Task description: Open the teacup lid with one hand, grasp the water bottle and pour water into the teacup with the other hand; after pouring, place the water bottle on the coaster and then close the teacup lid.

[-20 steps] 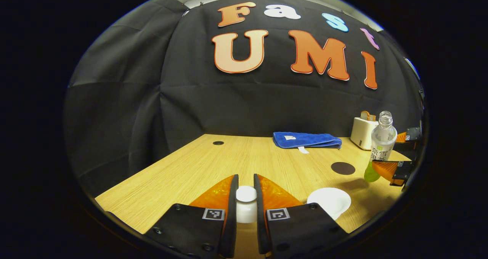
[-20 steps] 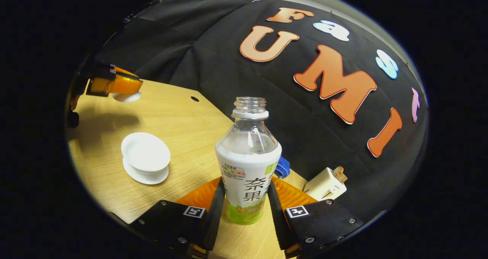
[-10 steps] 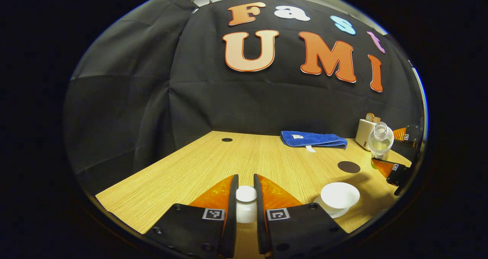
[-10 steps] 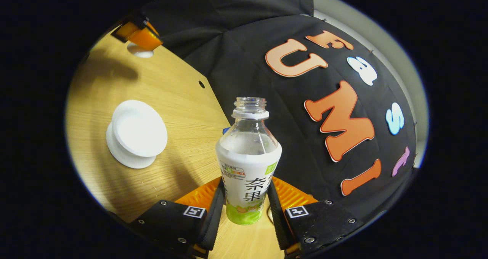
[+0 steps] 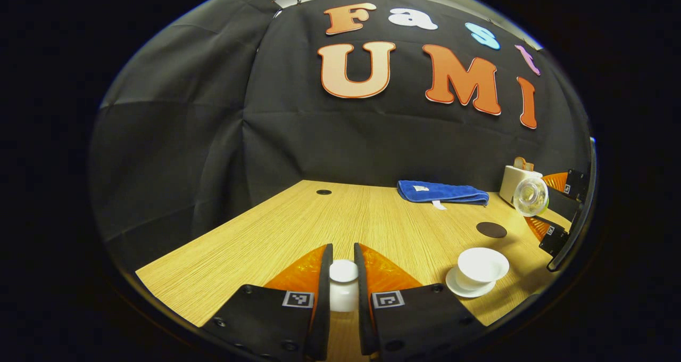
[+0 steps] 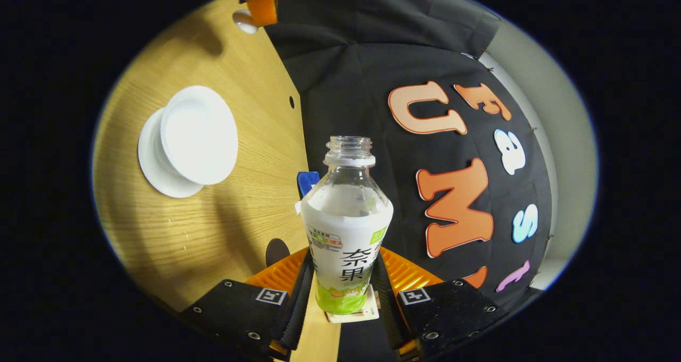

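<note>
Your left gripper (image 5: 343, 277) is closed on the lid (image 5: 343, 272) of the teacup: both fingers press against the white knob, and the lid hangs above the near part of the wooden table (image 5: 298, 234). In the right gripper view the same lid (image 6: 245, 22) and the left gripper (image 6: 260, 2) appear at the far top edge, well apart from the cup.

Your right gripper (image 6: 343, 293) grips the water bottle (image 6: 346, 229) by its lower body, one finger on each side of the label. The bottle has no cap. In the left gripper view the bottle (image 5: 529, 196) is tilted hard, its open mouth turned toward that camera, held in the right gripper (image 5: 556, 207) above the table's right side.

The teacup (image 5: 481, 266) stands uncovered on its saucer (image 5: 462, 290), near the right front of the table. In the right gripper view the cup (image 6: 199, 136) lies to the left of the bottle's mouth, apart from it.

The coaster (image 5: 491, 229), a dark round disc, lies flat between the cup and the blue cloth (image 5: 441, 191). A white toaster (image 5: 513, 183) stands behind the bottle.
</note>
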`<state>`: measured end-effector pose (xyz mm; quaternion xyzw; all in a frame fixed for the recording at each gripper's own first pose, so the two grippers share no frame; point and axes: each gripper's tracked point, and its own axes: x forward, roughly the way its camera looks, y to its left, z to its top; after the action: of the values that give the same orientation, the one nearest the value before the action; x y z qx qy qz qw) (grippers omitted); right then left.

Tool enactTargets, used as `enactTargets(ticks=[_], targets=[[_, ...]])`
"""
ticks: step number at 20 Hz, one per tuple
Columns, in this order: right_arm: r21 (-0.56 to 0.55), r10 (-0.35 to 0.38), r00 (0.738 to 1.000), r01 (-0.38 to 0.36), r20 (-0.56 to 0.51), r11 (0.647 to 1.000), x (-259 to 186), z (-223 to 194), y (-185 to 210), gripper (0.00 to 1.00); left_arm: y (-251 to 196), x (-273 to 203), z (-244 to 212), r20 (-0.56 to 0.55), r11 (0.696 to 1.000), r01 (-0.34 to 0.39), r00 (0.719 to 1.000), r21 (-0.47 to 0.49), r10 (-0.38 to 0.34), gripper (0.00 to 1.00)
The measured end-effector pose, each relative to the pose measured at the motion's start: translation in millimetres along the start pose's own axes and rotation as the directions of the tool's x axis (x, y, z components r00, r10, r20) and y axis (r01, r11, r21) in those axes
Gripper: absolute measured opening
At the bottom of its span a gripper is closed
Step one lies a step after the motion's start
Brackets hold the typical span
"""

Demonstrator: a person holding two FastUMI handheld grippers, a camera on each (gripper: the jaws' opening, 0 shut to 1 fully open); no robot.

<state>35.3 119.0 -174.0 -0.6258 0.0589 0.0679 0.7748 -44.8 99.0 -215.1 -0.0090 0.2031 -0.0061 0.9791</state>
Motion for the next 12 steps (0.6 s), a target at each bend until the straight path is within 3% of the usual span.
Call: enactTargets(ticks=[5,9,12], targets=[[-0.157,-0.034,0.998,0.041,0.048,0.987,0.2,11.2,-0.5,0.62,5.6,-2.8,-8.0,-0.011,1.000,-0.007,1.000,0.000,0.007,0.23],[-0.282,-0.077,0.993,0.100,0.092,0.954,-0.9,17.3,-8.0,0.62,12.5,-6.6,-10.2,-0.014,1.000,-0.024,1.000,0.012,0.024,0.26],[-0.314,-0.068,0.991,0.100,0.112,0.944,-1.7,19.8,-7.6,0.62,16.2,-8.5,-10.4,-0.013,1.000,-0.027,1.000,0.013,0.027,0.26]])
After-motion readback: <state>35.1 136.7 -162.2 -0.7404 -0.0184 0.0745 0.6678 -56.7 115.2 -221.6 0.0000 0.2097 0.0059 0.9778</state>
